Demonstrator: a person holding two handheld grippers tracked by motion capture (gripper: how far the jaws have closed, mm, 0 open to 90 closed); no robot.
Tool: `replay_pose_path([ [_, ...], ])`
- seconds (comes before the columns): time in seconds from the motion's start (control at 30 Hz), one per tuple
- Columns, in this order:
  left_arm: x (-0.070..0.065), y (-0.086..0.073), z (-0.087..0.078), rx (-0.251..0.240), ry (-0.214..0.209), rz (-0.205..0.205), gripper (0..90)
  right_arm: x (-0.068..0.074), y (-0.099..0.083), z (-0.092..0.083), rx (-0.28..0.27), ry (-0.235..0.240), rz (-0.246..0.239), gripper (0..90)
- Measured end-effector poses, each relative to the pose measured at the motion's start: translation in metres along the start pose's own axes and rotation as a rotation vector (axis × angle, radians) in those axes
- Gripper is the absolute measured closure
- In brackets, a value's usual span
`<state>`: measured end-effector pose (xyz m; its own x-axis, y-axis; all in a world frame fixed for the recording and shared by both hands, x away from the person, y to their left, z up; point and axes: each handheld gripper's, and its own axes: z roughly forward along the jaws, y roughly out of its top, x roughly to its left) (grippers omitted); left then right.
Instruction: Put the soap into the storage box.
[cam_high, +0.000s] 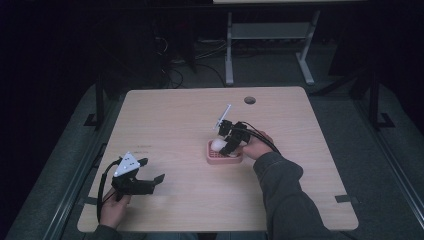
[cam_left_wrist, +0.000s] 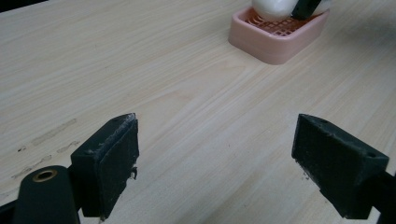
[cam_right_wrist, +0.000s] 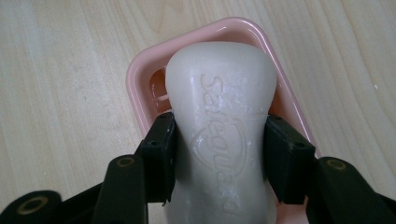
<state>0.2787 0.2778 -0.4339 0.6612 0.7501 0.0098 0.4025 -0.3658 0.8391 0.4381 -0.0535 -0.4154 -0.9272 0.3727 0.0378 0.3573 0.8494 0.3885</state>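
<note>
A pale wooden surface (cam_high: 170, 125) carries a pink soap dish (cam_right_wrist: 140, 79) near its middle, a slotted grid showing inside it; in the dish sits a white bar of soap (cam_right_wrist: 219, 121), its stamped face up, waisted at the centre; the right claw (cam_right_wrist: 219, 156) pinches that bar at the waist, pads pressed to both sides, over the dish; the left claw (cam_left_wrist: 215, 163) rests well apart on the person's near left, jaws spread wide over bare wood.

A light wooden table (cam_high: 180, 115) carries a pink soap dish (cam_high: 224, 158).
</note>
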Motion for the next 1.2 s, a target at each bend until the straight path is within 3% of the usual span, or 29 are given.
replay_pose_path([
  [0.57,0.003,0.000,-0.002,-0.003,0.008,-0.004,14.5,-0.003,0.002,0.007,0.002,0.000,0.011,48.5],
  [0.87,0.002,-0.001,-0.002,-0.007,0.007,-0.007,14.5,0.000,0.003,0.006,-0.001,-0.028,0.004,46.7],
  [0.97,0.002,0.000,-0.002,-0.006,0.007,-0.005,14.5,0.000,0.002,0.000,-0.040,-0.010,0.015,47.1],
  [1.2,0.001,0.000,-0.002,-0.007,0.005,-0.006,14.5,0.004,-0.001,-0.009,-0.075,-0.007,0.014,46.3],
])
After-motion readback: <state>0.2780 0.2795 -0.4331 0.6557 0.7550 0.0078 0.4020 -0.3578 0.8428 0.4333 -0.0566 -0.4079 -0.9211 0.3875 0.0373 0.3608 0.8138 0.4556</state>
